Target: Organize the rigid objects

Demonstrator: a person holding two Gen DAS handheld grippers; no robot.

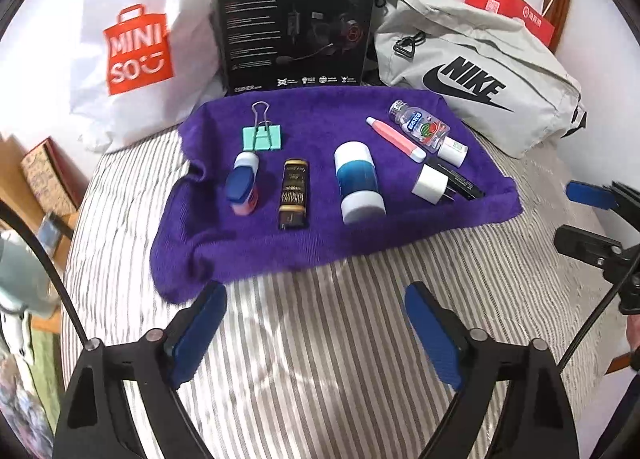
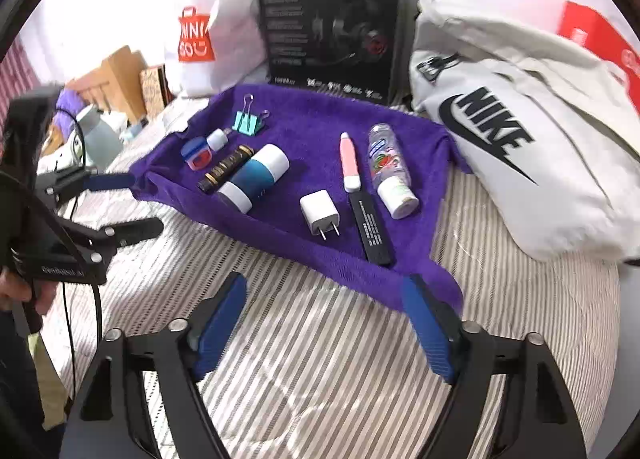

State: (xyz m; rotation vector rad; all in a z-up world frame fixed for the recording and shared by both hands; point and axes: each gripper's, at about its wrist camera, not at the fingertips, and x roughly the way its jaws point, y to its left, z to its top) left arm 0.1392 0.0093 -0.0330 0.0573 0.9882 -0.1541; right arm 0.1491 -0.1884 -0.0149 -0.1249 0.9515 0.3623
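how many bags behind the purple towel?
3: white Miniso bag back left, grey Nike bag back right, red paper bag behind the Nike one. More could be hidden behind the black box.

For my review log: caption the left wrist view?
Open left tongs hover before a purple towel holding a binder clip, charger, and bottles.

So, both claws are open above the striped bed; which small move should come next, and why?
Probably bring the right claw forward and down over the white charger. It is the closest item on the purple towel, lies apart from the others, and the claw is open and holds nothing.
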